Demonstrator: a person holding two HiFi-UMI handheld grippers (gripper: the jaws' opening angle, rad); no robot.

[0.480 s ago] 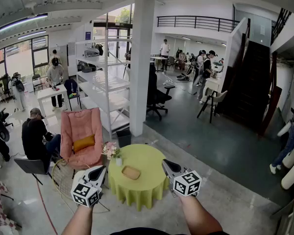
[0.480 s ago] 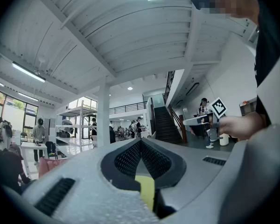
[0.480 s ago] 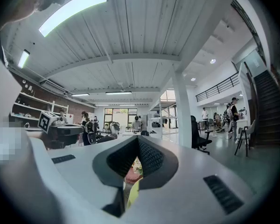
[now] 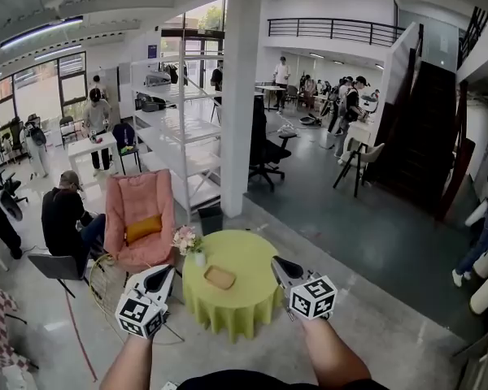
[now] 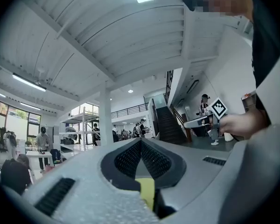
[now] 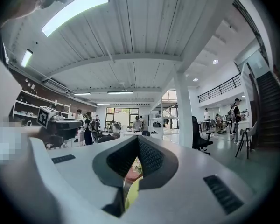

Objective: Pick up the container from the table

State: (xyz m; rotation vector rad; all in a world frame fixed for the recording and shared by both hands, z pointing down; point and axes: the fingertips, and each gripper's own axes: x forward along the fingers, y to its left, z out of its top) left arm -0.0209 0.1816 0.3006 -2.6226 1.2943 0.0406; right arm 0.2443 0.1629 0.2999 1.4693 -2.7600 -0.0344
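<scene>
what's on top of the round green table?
On it: a shallow tan container near the middle, a vase of pink flowers at its left edge. The green cloth hides the tabletop and legs.

No words or numbers can be read. The left cube [image 4: 140, 317], lower left in the head view, and the right cube [image 4: 313, 297] carry only black-and-white square patterns. A blue wall sign [image 4: 152, 51] at upper left is too small to read.
</scene>
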